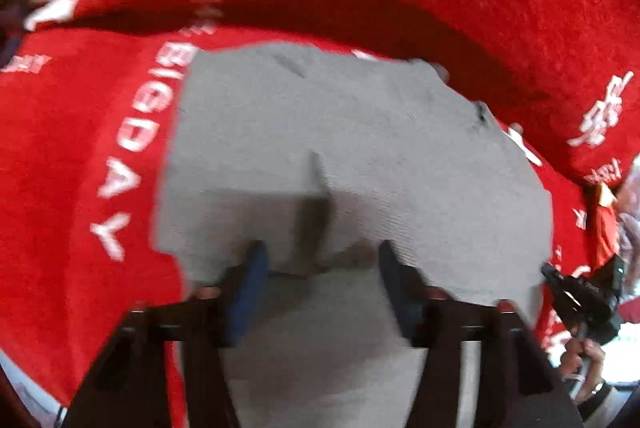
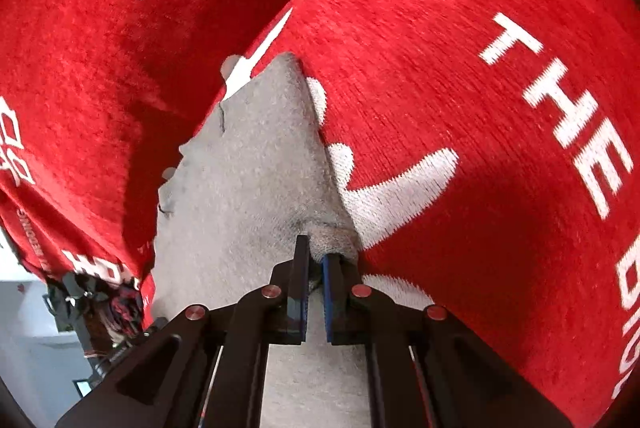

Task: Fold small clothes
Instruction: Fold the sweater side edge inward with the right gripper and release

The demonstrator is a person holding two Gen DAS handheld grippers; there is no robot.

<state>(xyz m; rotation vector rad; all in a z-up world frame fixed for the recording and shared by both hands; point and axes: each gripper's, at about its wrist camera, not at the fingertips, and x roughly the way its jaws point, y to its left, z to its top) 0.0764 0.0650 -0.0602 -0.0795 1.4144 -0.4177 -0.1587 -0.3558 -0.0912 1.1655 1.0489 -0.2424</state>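
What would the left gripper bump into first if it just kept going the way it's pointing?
Most likely the grey garment spread just ahead of the left gripper; its open jaws hang over that cloth with nothing between. The red blanket lies beyond. Depth is hard to judge.

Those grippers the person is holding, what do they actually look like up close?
Each is a dark, near-black plastic frame with angular arms. The left gripper and the right gripper both end in two flat fingers faced with blue pads. Round red-metal pivot pins dot the right one's linkages. No cables or sleeves show.
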